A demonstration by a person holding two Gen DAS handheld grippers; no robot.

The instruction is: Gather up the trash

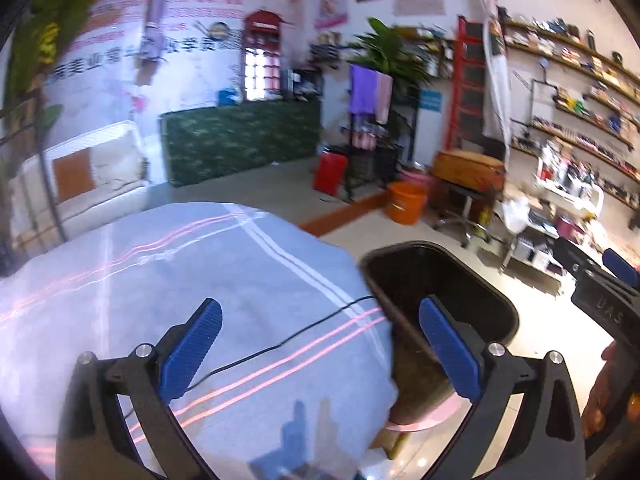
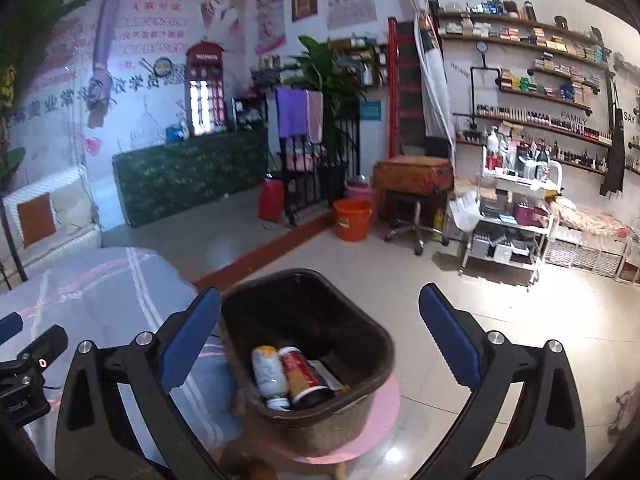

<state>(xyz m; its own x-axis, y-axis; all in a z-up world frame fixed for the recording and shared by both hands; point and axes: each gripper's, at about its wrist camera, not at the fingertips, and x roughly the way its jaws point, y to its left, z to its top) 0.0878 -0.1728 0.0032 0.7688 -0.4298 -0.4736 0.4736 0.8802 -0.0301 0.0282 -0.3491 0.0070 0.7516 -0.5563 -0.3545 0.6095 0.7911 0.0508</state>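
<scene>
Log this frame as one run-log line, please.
left claw: open, empty | right claw: open, empty | brown bin: holds white bottle, red can | bed: beside bin

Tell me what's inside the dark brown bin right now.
The dark brown bin holds a white plastic bottle, a red cylindrical can, and a flat pale item behind them. Anything underneath is covered.

Your left gripper [image 1: 320, 348] and right gripper [image 2: 320, 338] look alike: black angular frames, each arm fixed with two round silver screws, ending in blue ribbed pads [image 1: 192, 354] shaped like long flat paddles. Seen from the left camera, your right gripper's black body carries pale raised letters along its side.
</scene>
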